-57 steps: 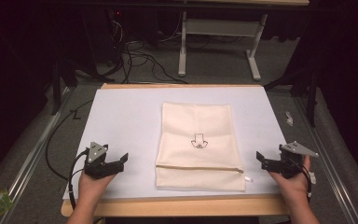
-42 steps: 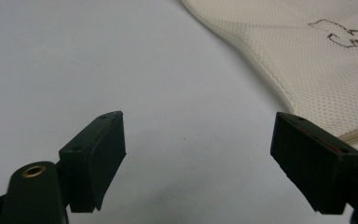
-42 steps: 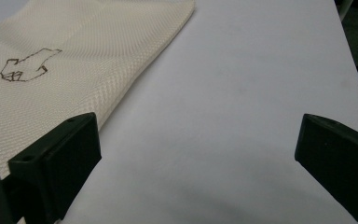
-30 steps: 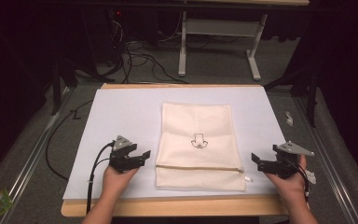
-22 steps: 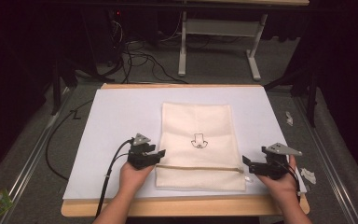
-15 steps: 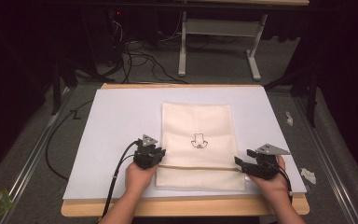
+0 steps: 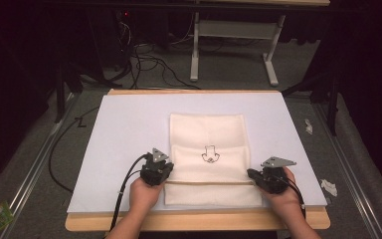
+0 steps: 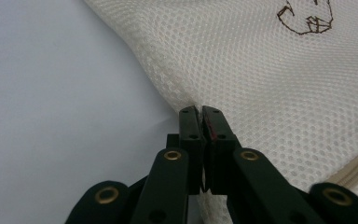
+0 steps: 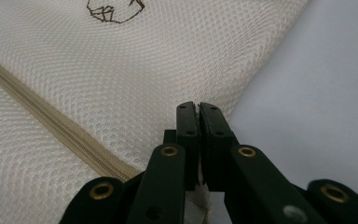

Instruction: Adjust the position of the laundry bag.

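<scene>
A: Setting, entry one: lab or test workspace. Evidence?

B: Item: wooden desk topped with a plain white sheet, placed in a dark room.

A: Floor?

B: Item: grey carpet, loose black cables trailing across it. Item: white metal frame legs of another desk behind. Item: metal rails running along both sides of the desk.

A: Classification?

B: Recording rig area, not a home.

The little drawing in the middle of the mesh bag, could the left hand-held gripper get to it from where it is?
Probably yes: the drawing lies bare on the mesh bag, but the left hand-held gripper is shut on the bag's edge and must let go first.
</scene>
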Demonstrator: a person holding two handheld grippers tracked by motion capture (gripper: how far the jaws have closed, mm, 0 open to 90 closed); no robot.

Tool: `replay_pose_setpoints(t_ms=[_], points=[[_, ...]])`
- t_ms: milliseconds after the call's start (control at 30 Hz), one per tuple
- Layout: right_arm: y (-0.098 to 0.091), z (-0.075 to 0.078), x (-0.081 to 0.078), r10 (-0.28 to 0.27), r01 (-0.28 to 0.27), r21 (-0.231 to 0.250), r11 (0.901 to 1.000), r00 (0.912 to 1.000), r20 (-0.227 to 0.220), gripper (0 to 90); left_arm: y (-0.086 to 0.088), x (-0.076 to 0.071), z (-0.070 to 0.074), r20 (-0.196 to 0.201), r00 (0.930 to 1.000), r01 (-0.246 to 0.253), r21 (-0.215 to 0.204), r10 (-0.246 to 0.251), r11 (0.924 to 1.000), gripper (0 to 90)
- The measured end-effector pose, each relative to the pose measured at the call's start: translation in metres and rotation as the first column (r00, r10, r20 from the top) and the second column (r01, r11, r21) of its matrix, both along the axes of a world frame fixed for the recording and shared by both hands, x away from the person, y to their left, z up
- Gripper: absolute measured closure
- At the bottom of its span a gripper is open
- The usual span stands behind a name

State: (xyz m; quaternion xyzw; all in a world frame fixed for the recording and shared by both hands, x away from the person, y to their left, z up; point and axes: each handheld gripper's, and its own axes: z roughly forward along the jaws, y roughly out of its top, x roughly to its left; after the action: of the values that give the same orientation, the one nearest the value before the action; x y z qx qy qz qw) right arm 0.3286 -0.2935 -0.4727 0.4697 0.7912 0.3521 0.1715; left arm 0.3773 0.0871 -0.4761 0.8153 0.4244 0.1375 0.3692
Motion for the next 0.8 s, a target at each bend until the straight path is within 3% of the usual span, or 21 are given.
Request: replay_pose_setpoints(t_ms=[133,200,300,367,400,467,500,533,567,600,700,800], points=[[-0.003,0.005,-0.003,-0.001,0.001,0.033,0.9994,0.9997,0.023,76.3,0.003,-0.004,0.004,-0.001,0.9995,-0.033,-0.031,0.033,0.9990,78.6],[-0.008,0.010,-0.006,-0.019,0.016,0.060,0.9980,0.9985,0.051,68.5,0.009,-0.007,0.011,0.004,0.9993,-0.036,-0.061,0.036,0.9975,68.3],[-0.018,0.015,-0.013,-0.057,0.053,0.078,0.9956,0.9965,0.061,64.5,0.023,-0.014,0.024,0.029,0.9995,-0.011,-0.107,0.014,0.9942,52.4],[-0.024,0.015,-0.018,-0.072,0.068,0.078,0.9946,0.9960,0.054,66.4,0.035,-0.023,0.029,0.085,0.9962,0.025,-0.095,-0.017,0.9951,43.4],[-0.029,0.015,-0.022,-0.086,0.082,0.078,0.9935,0.9955,0.040,67.1,0.041,-0.027,0.029,0.120,0.9925,0.032,-0.067,-0.024,0.9972,40.5],[-0.036,0.014,-0.028,-0.116,0.115,0.070,0.9910,0.9932,0.010,69.7,0.051,-0.031,0.026,0.162,0.9867,0.017,-0.060,-0.007,0.9981,35.9],[-0.039,0.013,-0.030,-0.131,0.131,0.063,0.9894,0.9914,-0.003,70.2,0.056,-0.031,0.024,0.154,0.9880,0.002,-0.095,0.013,0.9955,34.7],[-0.042,0.012,-0.032,-0.150,0.151,0.068,0.9862,0.9885,-0.016,70.6,0.056,-0.031,0.024,0.154,0.9880,0.002,-0.095,0.013,0.9955,34.5],[-0.043,0.012,-0.034,-0.159,0.160,0.071,0.9846,0.9871,-0.022,70.5,0.063,-0.028,0.025,0.124,0.9913,-0.026,-0.153,0.045,0.9879,33.2],[-0.043,0.013,-0.036,-0.168,0.170,0.079,0.9822,0.9853,-0.032,70.5,0.066,-0.026,0.027,0.139,0.9887,-0.031,-0.181,0.056,0.9829,32.1],[-0.040,0.014,-0.043,-0.151,0.153,0.072,0.9856,0.9880,-0.030,69.8,0.069,-0.025,0.028,0.151,0.9866,-0.030,-0.197,0.060,0.9799,30.6],[-0.029,0.014,-0.049,-0.126,0.127,0.058,0.9901,0.9917,-0.027,67.2,0.072,-0.021,0.026,0.135,0.9890,-0.031,-0.217,0.062,0.9757,28.8]])
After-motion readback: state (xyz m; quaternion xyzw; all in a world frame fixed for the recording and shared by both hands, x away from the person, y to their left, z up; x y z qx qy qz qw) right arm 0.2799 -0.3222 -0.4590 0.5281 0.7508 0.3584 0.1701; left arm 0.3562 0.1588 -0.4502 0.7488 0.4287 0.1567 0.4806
